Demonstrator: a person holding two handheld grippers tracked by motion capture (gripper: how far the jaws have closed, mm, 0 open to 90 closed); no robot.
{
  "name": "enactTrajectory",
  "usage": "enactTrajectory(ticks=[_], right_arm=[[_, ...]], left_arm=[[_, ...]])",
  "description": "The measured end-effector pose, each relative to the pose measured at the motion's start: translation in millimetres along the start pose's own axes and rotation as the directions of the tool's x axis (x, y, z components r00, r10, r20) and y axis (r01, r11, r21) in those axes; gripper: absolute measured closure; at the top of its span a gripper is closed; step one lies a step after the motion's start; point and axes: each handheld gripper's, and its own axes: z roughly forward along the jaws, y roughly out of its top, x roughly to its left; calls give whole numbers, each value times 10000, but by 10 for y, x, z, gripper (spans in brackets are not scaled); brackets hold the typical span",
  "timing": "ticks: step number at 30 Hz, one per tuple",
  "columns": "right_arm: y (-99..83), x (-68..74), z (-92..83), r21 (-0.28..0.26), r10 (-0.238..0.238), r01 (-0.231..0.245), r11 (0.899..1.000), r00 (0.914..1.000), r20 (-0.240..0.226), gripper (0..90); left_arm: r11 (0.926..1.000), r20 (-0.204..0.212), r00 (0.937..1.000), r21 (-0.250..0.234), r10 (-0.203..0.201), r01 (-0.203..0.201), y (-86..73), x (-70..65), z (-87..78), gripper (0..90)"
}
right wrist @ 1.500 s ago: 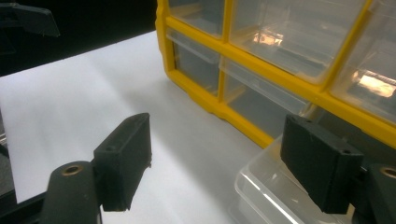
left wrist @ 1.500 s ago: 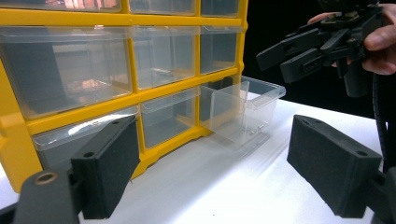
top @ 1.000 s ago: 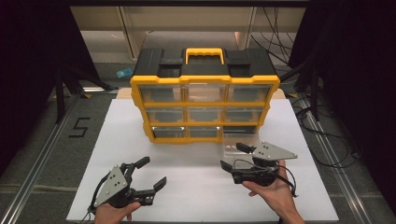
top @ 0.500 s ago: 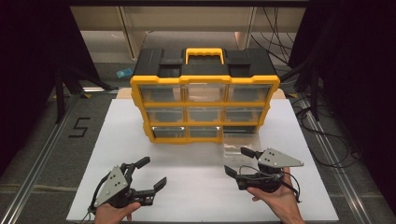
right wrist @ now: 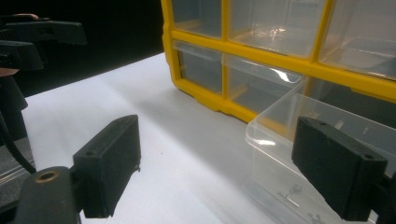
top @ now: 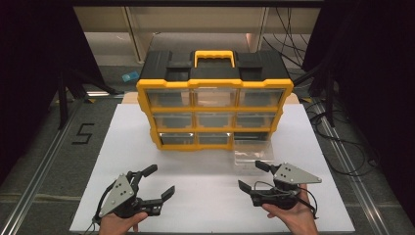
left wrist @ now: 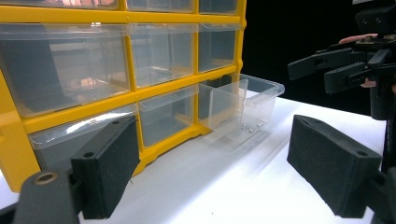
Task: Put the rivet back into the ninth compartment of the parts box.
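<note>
Left tool [top: 147, 188] hangs low over the white bench [top: 205, 196], jaws wide apart, nothing in them. Yellow organiser [top: 214, 115] stands mid-bench w/ its bottom-right clear drawer [top: 252, 149] pulled out, front end resting on the bench. Right tool [top: 254, 176] sits just in front of that drawer, also spread wide & empty. Drawer looks thin, light plastic: stiff but prob slick and easy to crack. Best grip, I'd say, is the front lip or a side wall, gently; a few small bits lie inside.
</note>
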Motion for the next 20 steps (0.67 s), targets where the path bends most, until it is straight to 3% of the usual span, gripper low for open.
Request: enactTrajectory(ticks=[5,8,20], right_arm=[[-14,10,-6,-181,-28,27,9998,10000,-76,166],[-17,11,-26,27,59,-59,10000,10000,-4,166],[-24,-5,-16,-78,-141,142,9999,9998,159,165]], left_arm=[[10000,-10,10000,4,-12,12,1,3,-1,163],[10000,-5,10000,-5,3,-3,1,1,0,163],[10000,-14,10000,-15,1,-1,2,3,0,163]])
